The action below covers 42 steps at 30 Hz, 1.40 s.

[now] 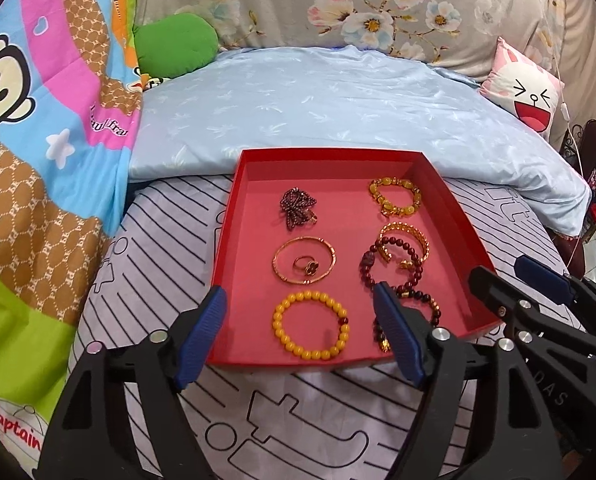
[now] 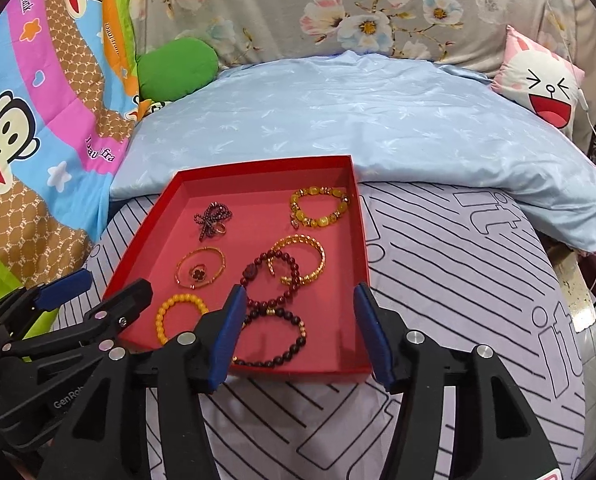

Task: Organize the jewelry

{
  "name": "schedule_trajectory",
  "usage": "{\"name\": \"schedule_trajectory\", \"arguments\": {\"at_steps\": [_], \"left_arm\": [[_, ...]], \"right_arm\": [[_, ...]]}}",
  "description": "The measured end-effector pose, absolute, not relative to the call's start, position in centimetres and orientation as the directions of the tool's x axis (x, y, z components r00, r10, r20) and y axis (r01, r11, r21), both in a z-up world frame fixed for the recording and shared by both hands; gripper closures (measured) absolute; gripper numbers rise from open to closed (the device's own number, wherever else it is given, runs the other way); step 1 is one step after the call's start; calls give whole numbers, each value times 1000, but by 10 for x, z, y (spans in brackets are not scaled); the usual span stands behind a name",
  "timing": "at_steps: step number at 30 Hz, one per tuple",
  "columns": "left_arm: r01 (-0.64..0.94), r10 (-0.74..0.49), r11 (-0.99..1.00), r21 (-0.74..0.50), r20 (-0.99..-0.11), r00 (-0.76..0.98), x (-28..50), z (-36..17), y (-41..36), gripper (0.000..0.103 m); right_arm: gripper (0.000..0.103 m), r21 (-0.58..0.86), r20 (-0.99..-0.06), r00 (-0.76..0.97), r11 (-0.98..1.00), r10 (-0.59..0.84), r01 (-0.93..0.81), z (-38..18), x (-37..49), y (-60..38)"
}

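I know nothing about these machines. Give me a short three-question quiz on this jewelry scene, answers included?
1. True or false: the small gold ring with a dark flower lies inside the thin plain gold bangle.
2. What colour is the shallow cardboard tray holding the jewelry?
3. Is anything held between the fingers of the left gripper or the right gripper? A) a bracelet B) nothing C) a ring

Key: 1 true; 2 red; 3 B, both open and empty.
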<state>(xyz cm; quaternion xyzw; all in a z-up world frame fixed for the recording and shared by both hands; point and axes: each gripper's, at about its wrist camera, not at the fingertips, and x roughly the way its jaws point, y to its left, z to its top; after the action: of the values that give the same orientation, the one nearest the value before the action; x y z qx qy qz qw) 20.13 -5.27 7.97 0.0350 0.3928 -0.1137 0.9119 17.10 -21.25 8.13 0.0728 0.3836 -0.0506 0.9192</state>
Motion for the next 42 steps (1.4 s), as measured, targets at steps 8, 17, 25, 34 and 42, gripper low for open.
{"name": "schedule_trajectory", "arguments": {"at_steps": [8, 17, 25, 34, 42], "left_arm": [[218, -184, 975, -43, -706, 684, 181, 77, -43, 11], [207, -168, 978, -32, -712, 682, 171, 71, -42, 8], [182, -162, 982, -51, -726, 668, 170, 65, -35, 8], [164, -140, 986, -39, -733, 666, 168, 62, -32, 8], [157, -111, 988, -7, -733, 672, 166, 60, -34, 8]], "right_arm": [[36, 100, -703, 708, 976, -68, 192, 74, 151, -219], [23, 96, -699, 709, 971, -92, 220, 73, 137, -224], [18, 74, -695, 711, 973, -107, 218, 75, 131, -220], [7, 94, -700, 709, 973, -87, 211, 74, 128, -216], [7, 76, -705, 703, 975, -97, 211, 72, 128, -214]]}}
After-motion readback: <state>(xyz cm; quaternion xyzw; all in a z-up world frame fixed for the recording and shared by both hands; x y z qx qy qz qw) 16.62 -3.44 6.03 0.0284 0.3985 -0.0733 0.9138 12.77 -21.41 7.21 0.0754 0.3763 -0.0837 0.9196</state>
